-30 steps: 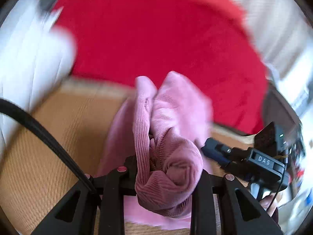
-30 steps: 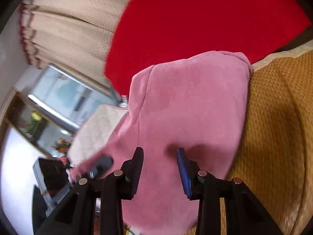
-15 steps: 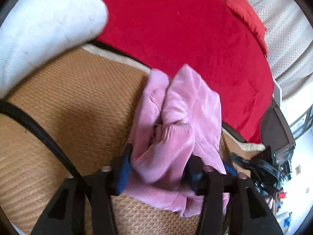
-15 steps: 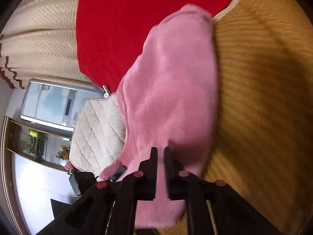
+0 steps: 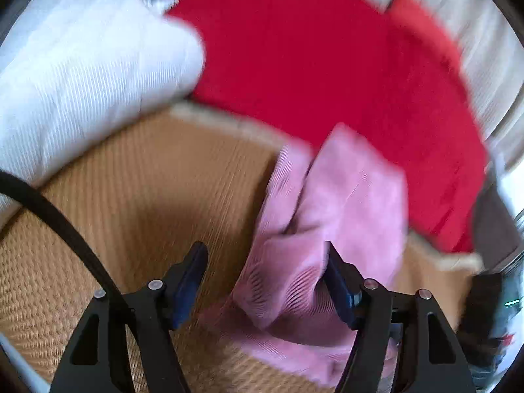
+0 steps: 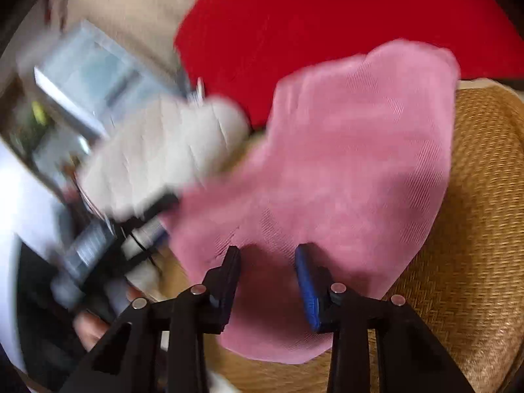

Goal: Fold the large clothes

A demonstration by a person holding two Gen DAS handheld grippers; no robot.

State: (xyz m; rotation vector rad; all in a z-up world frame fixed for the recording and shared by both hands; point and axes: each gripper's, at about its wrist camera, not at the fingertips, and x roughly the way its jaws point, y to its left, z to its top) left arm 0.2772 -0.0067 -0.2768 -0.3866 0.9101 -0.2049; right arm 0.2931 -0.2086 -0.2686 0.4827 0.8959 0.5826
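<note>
- red blanket (image 5: 311, 65) spread beyond both tongs
- woven mat (image 5: 147, 196) under them
- pink garment (image 5: 327, 229) bunched on mat, just ahead
- left tongs (image 5: 265, 281) just opened wide, cloth brushing one finger
- right tongs (image 6: 267, 271) just opened slightly, spread over garment, pinching nothing

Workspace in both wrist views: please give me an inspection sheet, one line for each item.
Surface: woven straw mat, partly bare.
Job's things: pink garment bunched on the mat, ribbed fold uppermost.
Clutter: white pillow; quilted cream cushion.
Grippers: left claw open, just been opening, garment between the jaws, one pad touching it; right claw open above the garment, gripping nothing.
Cables: black cable over the mat.
Surroundings: red blanket, curtain, blurred.
</note>
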